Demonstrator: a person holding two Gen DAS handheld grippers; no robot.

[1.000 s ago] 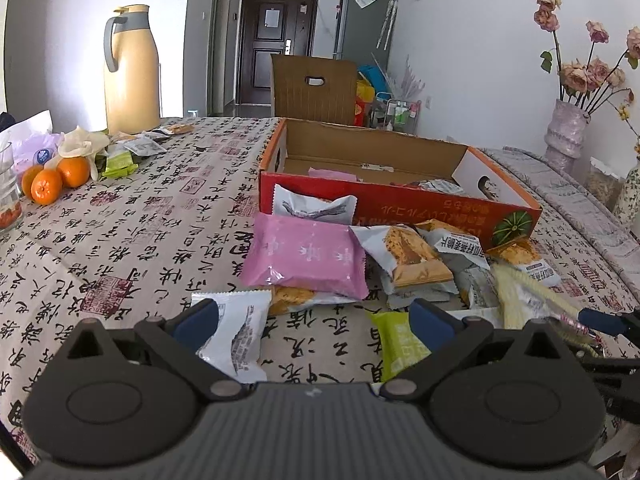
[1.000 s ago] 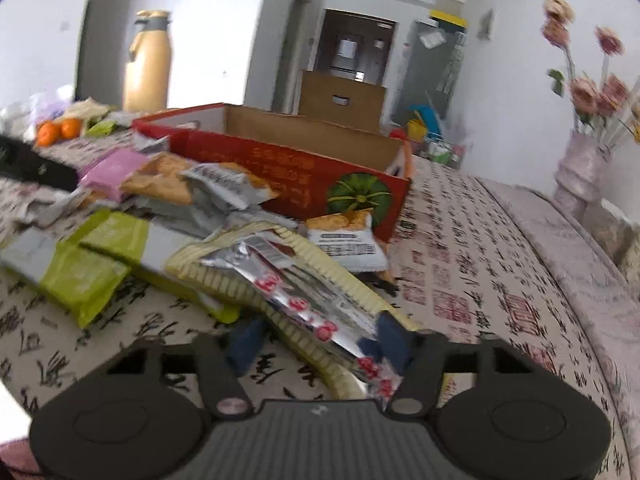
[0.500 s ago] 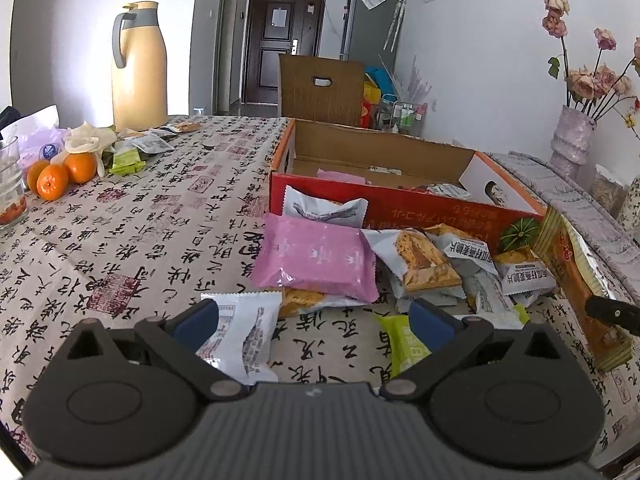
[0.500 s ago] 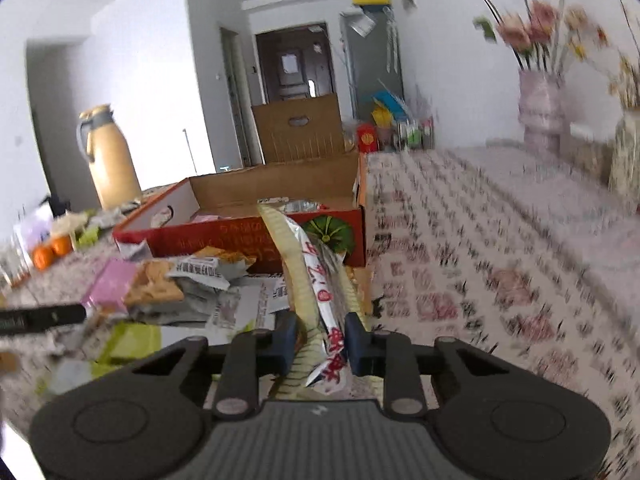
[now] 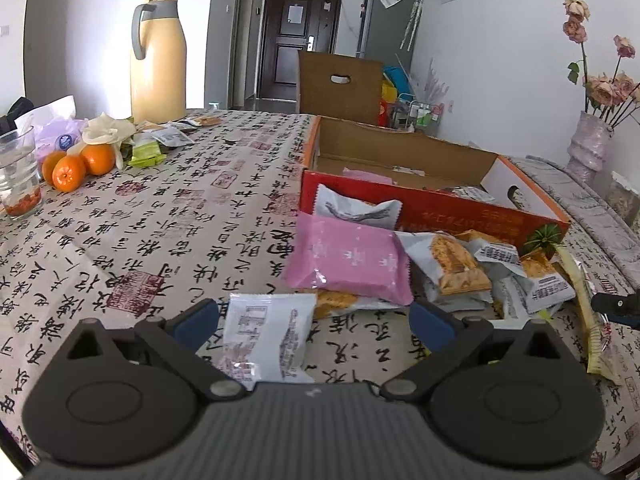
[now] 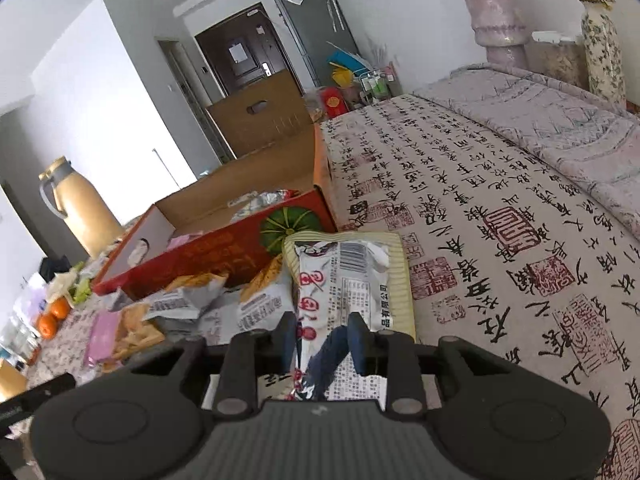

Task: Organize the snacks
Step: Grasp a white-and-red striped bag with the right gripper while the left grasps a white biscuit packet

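My right gripper (image 6: 322,338) is shut on a long yellow-and-silver snack pack (image 6: 348,268), held above the table near the box's right end; the pack also shows in the left wrist view (image 5: 580,292). The red cardboard box (image 5: 432,212) lies open with a few packets inside; it also shows in the right wrist view (image 6: 224,240). My left gripper (image 5: 316,320) is open, low over the table, with a white snack packet (image 5: 268,336) lying between its fingers. A pink packet (image 5: 352,260) and several other snacks are piled in front of the box.
A yellow thermos jug (image 5: 158,56), oranges (image 5: 76,164), a glass (image 5: 18,176) and wrappers sit at the table's far left. A brown carton (image 5: 340,84) stands behind the box. Vases with flowers (image 6: 500,28) stand at the right.
My right gripper closed on the yellow-and-silver pack, lifted it off the pile and turned it upright. My left gripper moved slightly left, over the white packet.
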